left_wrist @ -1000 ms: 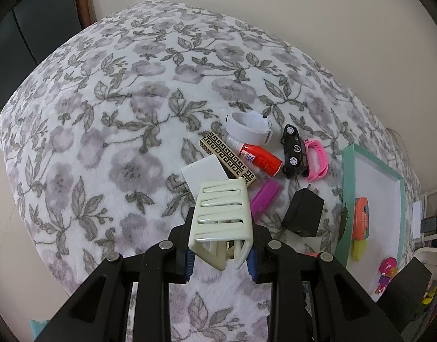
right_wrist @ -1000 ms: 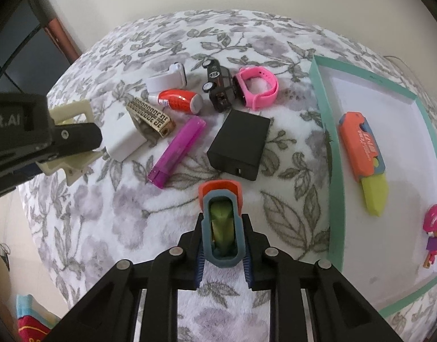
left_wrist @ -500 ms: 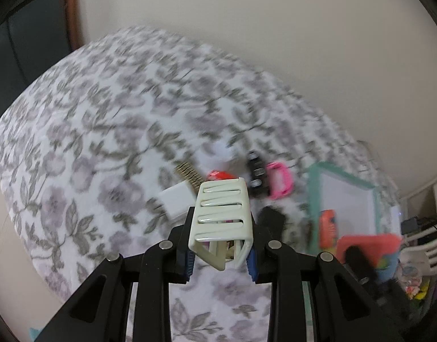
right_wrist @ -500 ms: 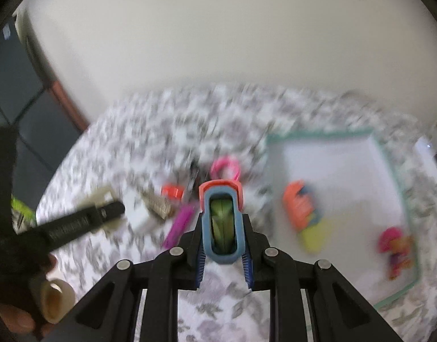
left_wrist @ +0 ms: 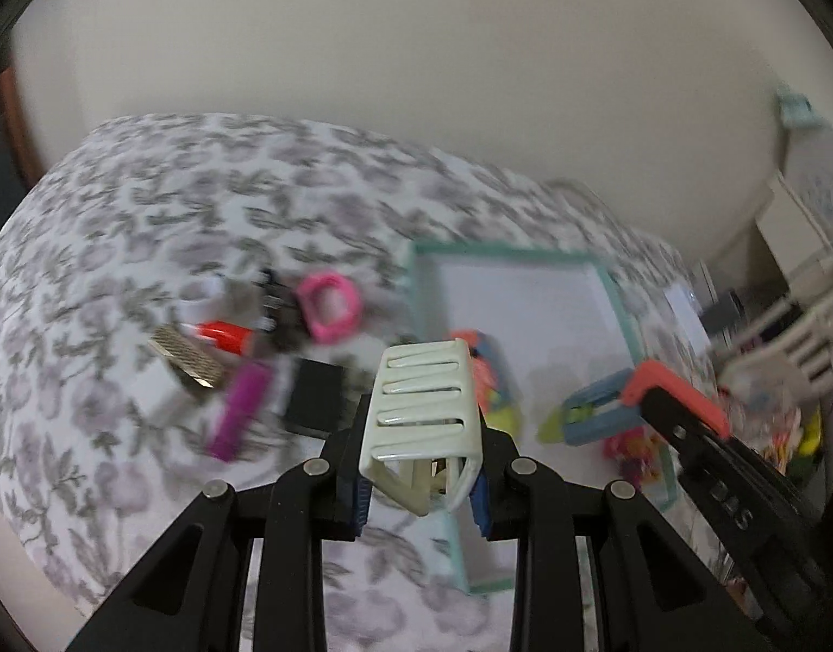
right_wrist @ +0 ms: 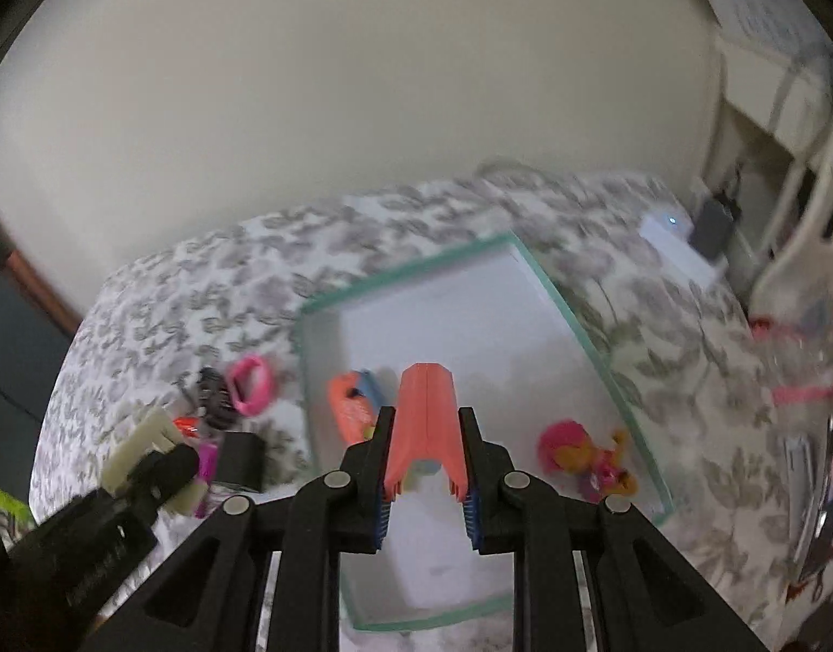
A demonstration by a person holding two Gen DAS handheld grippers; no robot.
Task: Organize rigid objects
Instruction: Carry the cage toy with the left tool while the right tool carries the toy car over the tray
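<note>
My left gripper [left_wrist: 421,494] is shut on a cream slotted clip [left_wrist: 421,407] and holds it above the near left edge of the teal-rimmed white tray [left_wrist: 614,293]. My right gripper [right_wrist: 426,494] is shut on an orange, blue and green utility knife [right_wrist: 426,413], held over the tray [right_wrist: 568,309]. It also shows in the left wrist view [left_wrist: 617,413]. In the tray lie an orange and yellow knife [right_wrist: 351,407] and a pink toy figure [right_wrist: 584,456].
On the floral bedspread [left_wrist: 144,228] left of the tray lie a pink band [left_wrist: 329,307], a toy car [left_wrist: 272,299], a red glue tube [left_wrist: 223,332], a purple lighter [left_wrist: 239,407], a black block [left_wrist: 315,402] and a patterned bar [left_wrist: 185,358]. Clutter stands at the right.
Both grippers have moved right from the pile to the tray, each still holding its object. The views have tilted up and show more wall.
</note>
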